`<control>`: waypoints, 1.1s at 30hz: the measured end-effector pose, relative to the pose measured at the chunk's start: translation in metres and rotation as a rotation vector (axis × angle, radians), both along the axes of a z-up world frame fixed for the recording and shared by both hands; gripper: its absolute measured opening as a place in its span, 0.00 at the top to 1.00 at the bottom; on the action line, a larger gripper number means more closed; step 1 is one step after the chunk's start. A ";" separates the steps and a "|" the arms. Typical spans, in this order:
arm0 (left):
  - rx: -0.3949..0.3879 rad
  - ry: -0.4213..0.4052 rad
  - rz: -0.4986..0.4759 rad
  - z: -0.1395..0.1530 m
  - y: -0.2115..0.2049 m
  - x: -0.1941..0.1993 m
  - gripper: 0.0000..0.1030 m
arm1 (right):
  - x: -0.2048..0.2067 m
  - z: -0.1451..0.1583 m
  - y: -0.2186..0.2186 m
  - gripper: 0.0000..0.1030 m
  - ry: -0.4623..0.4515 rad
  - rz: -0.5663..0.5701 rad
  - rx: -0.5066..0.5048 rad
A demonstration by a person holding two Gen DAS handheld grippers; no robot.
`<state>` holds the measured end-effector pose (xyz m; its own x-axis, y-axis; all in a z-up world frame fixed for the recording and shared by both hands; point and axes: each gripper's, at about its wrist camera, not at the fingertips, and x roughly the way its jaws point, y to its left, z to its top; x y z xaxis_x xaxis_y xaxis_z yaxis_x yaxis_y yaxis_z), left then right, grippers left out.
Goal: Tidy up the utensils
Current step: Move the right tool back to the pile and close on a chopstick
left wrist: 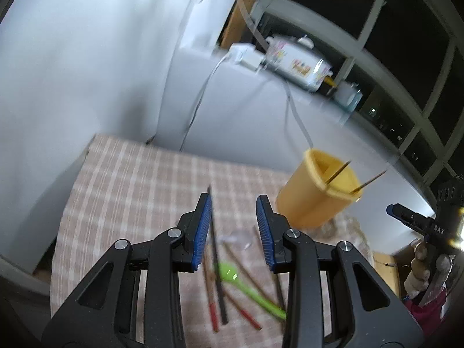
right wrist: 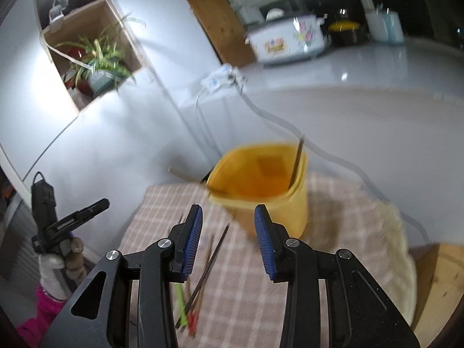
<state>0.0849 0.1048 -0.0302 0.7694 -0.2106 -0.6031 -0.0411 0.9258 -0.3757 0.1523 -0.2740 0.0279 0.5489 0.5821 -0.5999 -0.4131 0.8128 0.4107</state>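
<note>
Both blue-padded black grippers, left gripper (left wrist: 233, 229) and right gripper (right wrist: 228, 239), hung part-open and empty over the pink checked tablecloth (left wrist: 130, 179). Loose chopsticks (left wrist: 216, 264) and a green plastic spoon (left wrist: 246, 290) lay beside the yellow plastic holder cup (left wrist: 316, 194), which held two sticks.

A pink-and-white checked cloth (left wrist: 139, 179) covers the small table, with a cream, fuzzy towel (right wrist: 397, 249) lying over its right edge in the right wrist view. On the cloth stands a yellow plastic tub (left wrist: 313, 200) with a rounded-square rim, upright, two thin dark sticks (left wrist: 339, 171) leaning out of it. Nearer the cameras, a loose heap lies flat on the cloth: a bright green plastic spoon (left wrist: 232, 274), a dark chopstick (left wrist: 216, 258) running lengthwise, and brown chopsticks with red ends (left wrist: 211, 304), crossing one another. A clear scrap of plastic (left wrist: 237, 239) lies just beside the heap.
</note>
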 end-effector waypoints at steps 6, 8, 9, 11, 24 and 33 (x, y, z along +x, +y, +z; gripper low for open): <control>-0.028 0.093 -0.005 -0.042 0.003 -0.002 0.69 | -0.004 -0.044 0.029 0.65 0.124 0.068 -0.012; -0.031 0.115 -0.011 -0.052 0.001 -0.002 0.69 | -0.003 -0.056 0.037 0.65 0.164 0.085 -0.010; -0.031 0.124 -0.016 -0.056 0.000 -0.001 0.69 | -0.002 -0.064 0.043 0.65 0.186 0.095 -0.006; -0.035 0.148 -0.032 -0.066 -0.005 0.002 0.69 | -0.003 -0.073 0.050 0.66 0.210 0.106 -0.003; -0.086 0.261 -0.056 -0.110 -0.007 0.025 0.73 | 0.022 -0.133 0.079 0.77 0.393 0.088 0.074; -0.077 0.294 -0.058 -0.121 -0.007 0.047 0.79 | 0.033 -0.147 0.085 0.82 0.442 0.053 0.096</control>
<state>0.1323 0.0974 -0.1516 0.5499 -0.3029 -0.7784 -0.1057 0.8992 -0.4246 0.1852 -0.1891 -0.1188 0.2202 0.6669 -0.7119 -0.2210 0.7449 0.6295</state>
